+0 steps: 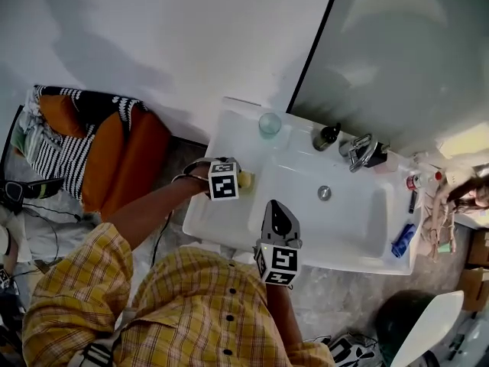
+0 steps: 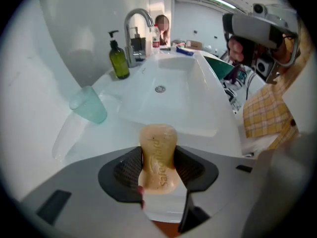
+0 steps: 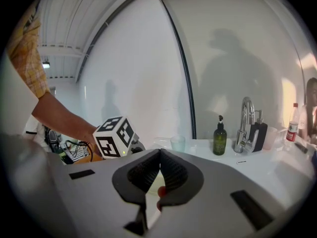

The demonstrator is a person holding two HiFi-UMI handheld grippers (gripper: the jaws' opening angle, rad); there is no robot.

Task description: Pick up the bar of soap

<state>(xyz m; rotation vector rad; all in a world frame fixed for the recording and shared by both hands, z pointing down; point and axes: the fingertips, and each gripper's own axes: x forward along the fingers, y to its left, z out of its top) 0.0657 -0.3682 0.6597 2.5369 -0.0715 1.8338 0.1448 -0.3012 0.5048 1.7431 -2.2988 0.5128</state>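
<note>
The left gripper point(image 2: 158, 153) pinches the bar of soap point(image 2: 158, 135) between its fingers; the right gripper point(image 3: 160, 155) is closed, empty.

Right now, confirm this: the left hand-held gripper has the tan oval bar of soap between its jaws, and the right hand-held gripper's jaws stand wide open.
Wrong on the right hand-held gripper: the right gripper view shows its jaws closed together. The left hand-held gripper does have the tan oval bar of soap between its jaws.
</note>
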